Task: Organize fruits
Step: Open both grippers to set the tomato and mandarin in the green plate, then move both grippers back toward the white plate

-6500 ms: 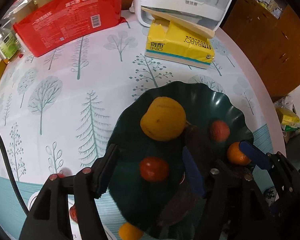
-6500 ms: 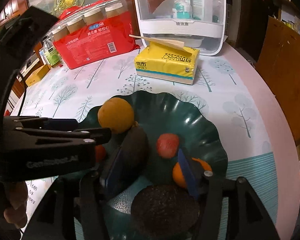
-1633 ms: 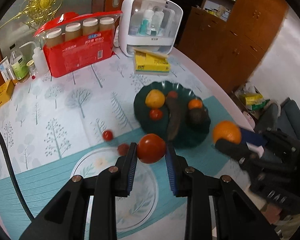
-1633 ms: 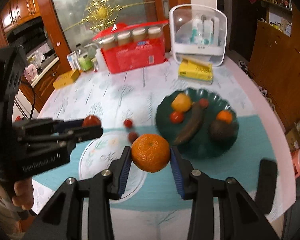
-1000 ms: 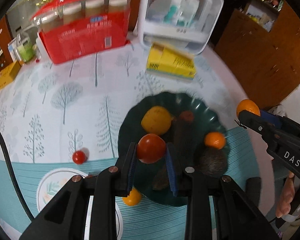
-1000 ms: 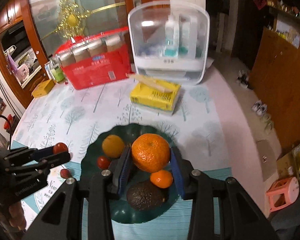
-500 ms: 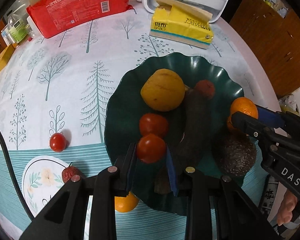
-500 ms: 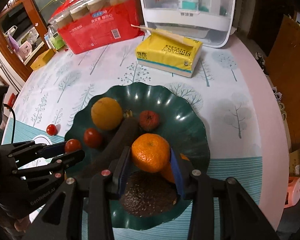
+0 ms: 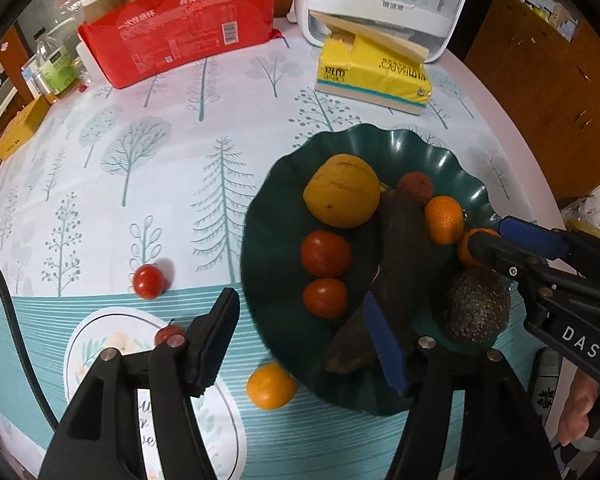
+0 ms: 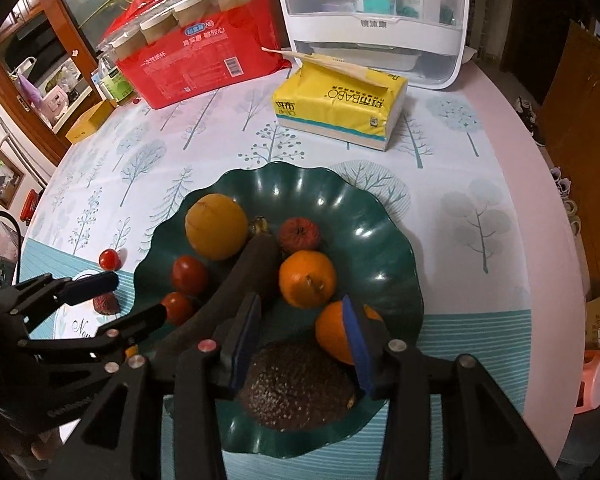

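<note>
Beside plate (image 9: 472, 184), loose orange (image 9: 271, 386), unseen from right wrist

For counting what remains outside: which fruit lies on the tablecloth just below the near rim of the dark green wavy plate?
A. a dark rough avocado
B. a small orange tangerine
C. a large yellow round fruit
B: the small orange tangerine rests on the tablecloth beside the dark green wavy plate; the other two lie on the plate.

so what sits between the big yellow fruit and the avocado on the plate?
The dark banana lies diagonally between the yellow fruit and avocado, clearest in the right wrist view.
</note>
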